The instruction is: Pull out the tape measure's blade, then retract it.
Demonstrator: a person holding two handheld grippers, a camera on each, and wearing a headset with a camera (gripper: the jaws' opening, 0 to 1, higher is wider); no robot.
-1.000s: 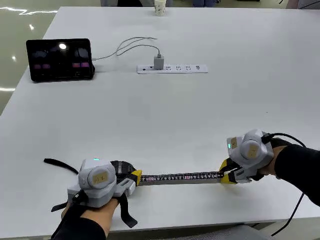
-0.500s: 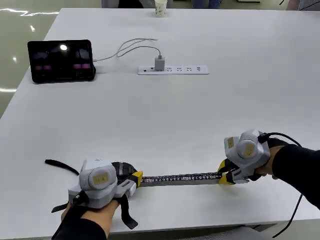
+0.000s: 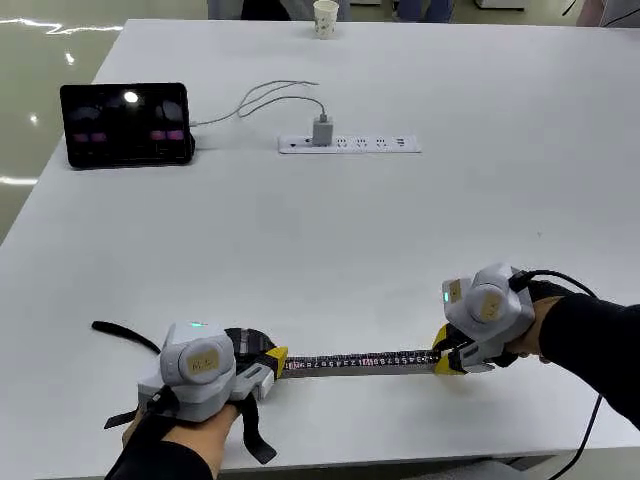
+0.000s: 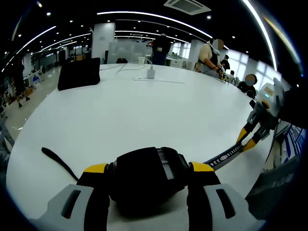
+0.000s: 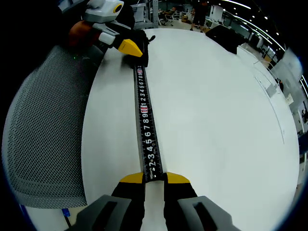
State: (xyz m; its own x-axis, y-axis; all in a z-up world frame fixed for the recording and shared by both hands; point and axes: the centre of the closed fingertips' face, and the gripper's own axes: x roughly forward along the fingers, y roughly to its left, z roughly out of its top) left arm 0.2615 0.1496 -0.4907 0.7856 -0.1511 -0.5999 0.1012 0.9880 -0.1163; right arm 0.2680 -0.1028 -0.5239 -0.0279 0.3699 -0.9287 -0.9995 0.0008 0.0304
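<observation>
Head view has tablet (image 3: 127,124), power strip (image 3: 350,144) (perhaps a cup (image 3: 326,18)) beyond the blade (image 3: 360,360).

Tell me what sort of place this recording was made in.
Probably an open-plan office or lab hall: a long white table bearing a tape measure, power strip and tablet, strip lights overhead, and people among desks behind.

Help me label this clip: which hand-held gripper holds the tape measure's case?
The left hand-held gripper, clamped around the black case; the right hand-held gripper pinches the blade tip instead.
</observation>
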